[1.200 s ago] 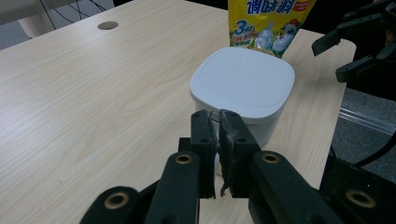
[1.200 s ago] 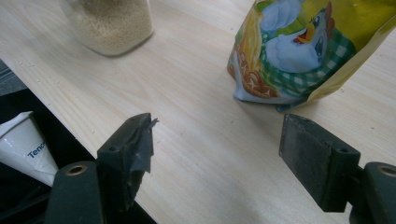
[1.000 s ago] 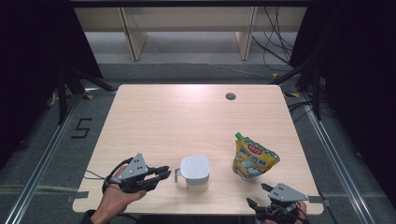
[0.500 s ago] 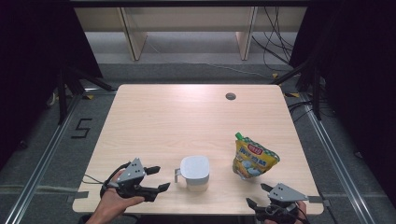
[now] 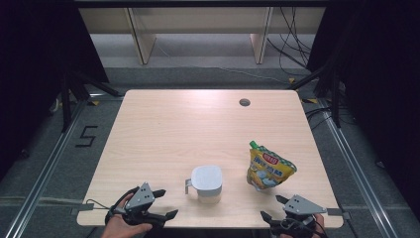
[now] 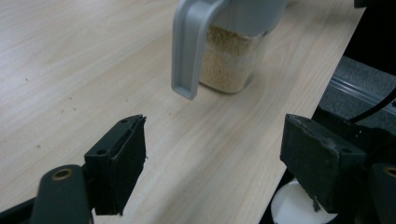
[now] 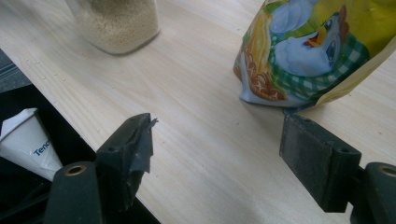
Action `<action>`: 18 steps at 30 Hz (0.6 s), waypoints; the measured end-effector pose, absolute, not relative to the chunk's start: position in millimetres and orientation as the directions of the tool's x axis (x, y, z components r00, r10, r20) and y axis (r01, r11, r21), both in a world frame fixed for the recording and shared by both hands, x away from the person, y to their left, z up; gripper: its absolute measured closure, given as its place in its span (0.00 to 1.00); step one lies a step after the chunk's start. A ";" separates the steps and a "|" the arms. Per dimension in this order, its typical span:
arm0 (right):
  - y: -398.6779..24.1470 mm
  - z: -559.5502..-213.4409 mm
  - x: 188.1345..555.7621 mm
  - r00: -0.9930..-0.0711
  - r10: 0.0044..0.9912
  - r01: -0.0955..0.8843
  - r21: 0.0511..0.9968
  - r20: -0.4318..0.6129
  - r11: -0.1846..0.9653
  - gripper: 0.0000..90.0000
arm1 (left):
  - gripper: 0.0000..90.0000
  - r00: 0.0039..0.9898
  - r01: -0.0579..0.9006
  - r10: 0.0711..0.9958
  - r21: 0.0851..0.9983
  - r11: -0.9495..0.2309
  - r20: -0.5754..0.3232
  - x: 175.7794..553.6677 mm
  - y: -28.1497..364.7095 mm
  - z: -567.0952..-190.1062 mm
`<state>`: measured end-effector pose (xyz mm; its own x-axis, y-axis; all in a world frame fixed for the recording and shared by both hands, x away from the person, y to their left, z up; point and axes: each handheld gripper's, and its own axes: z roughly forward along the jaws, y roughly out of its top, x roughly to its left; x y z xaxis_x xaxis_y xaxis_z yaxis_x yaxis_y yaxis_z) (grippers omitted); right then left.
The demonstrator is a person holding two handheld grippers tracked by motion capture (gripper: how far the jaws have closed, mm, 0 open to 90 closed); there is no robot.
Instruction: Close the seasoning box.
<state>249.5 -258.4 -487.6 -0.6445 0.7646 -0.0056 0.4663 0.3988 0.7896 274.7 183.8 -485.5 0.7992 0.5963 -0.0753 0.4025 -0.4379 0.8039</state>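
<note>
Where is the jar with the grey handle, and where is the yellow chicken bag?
jar (image 5: 207,184): high view, on its grey lid.
handle (image 6: 187,51): left gripper view, on the flat grey grip.
yellow chicken bag (image 5: 269,168): high view, on its front.

Jar (image 5: 207,182) on the table (image 5: 188,129) near the front edge, pouch (image 5: 269,167) just to its right. Left gripper (image 5: 166,203) left of the jar, right gripper (image 5: 273,208) before the pouch.

Left gripper (image 5: 161,202) released the jar's handle (image 6: 189,46), fingers opening.
</note>
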 end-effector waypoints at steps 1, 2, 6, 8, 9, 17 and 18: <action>-258.3 -487.7 249.4 -0.644 0.765 0.470 0.788 -0.002 0.398 0.29 | 0.23 0.798 0.408 0.596 0.810 -0.421 -0.092 272.1 182.2 -486.3; -258.1 -487.7 249.2 -0.644 0.765 0.473 0.786 0.000 0.398 0.29 | 0.23 0.800 0.400 0.595 0.806 -0.435 -0.075 270.8 182.8 -485.9; -257.6 -487.5 248.9 -0.648 0.762 0.472 0.786 0.002 0.400 0.29 | 0.23 0.787 0.398 0.611 0.825 -0.400 -0.084 262.0 181.6 -486.2; -257.0 -487.6 248.8 -0.655 0.756 0.468 0.788 0.006 0.400 0.29 | 0.23 0.786 0.383 0.614 0.836 -0.393 -0.071 258.4 180.3 -487.7; -256.7 -487.1 248.4 -0.655 0.755 0.467 0.788 0.002 0.403 0.29 | 0.23 0.784 0.385 0.617 0.834 -0.395 -0.069 257.0 180.4 -488.3; -253.0 -487.7 248.4 -0.682 0.731 0.442 0.785 -0.019 0.433 0.29 | 0.23 0.774 0.398 0.628 0.833 -0.384 -0.081 256.1 182.0 -491.4; -253.3 -487.7 248.5 -0.680 0.733 0.442 0.784 -0.024 0.436 0.29 | 0.23 0.770 0.404 0.633 0.828 -0.389 -0.078 255.6 182.4 -491.0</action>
